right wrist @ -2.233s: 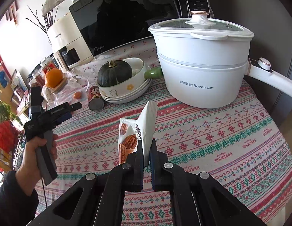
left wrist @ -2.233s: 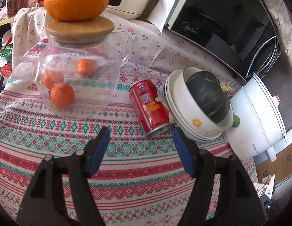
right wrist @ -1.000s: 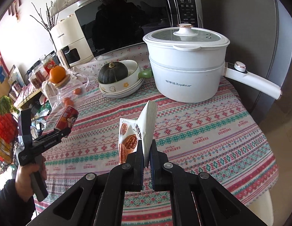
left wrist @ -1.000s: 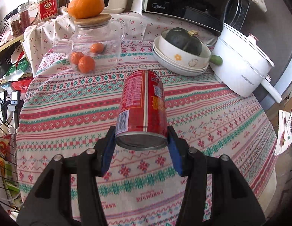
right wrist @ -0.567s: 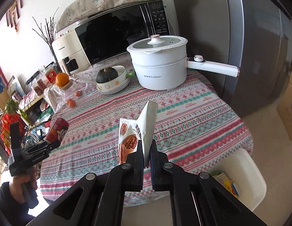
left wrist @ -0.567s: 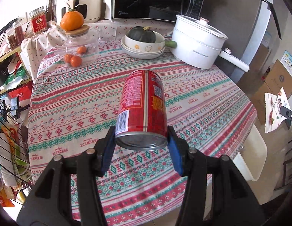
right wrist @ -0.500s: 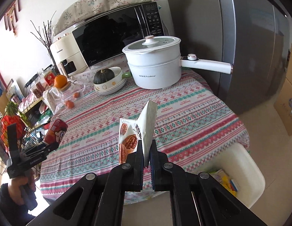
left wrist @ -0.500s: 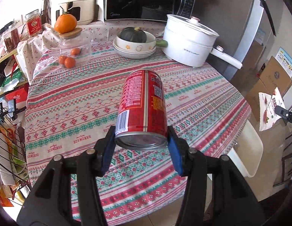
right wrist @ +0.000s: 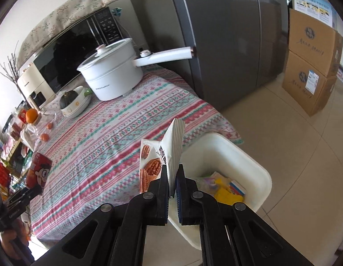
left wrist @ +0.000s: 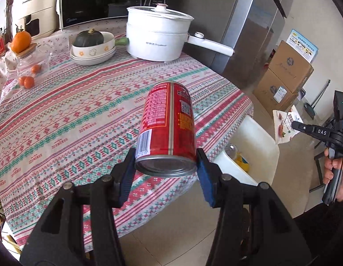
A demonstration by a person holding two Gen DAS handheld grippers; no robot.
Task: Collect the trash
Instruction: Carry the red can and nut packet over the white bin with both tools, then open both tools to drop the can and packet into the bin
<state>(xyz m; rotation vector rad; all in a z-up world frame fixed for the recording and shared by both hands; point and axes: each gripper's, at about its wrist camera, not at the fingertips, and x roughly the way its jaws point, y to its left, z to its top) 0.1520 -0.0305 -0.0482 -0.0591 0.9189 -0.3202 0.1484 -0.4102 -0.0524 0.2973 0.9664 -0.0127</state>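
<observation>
Red can (left wrist: pixel 168 130) clamped between the blue pads of the left gripper (left wrist: pixel 166 169), bottom end facing the camera, held up in the air over the near edge of the table (left wrist: pixel 67 119). Nut snack packet (right wrist: pixel 162 155) pinched flat in the right gripper (right wrist: pixel 172 182), fingers nearly closed on it, sticking up above the trash bin's near rim. White trash bin (right wrist: pixel 258 166) on the floor right beside the table, already got some yellow and colourful wrappers inside. Further from the bin, on the table: white electric pot (left wrist: pixel 158 37) with a long handle, then a bowl stack with a dark green squash (left wrist: pixel 88 38), then a glass jar (left wrist: pixel 30 66) with small oranges inside and one on its lid. Cardboard boxes (right wrist: pixel 313 66) stacked on the far side of the bin, against the wall.
</observation>
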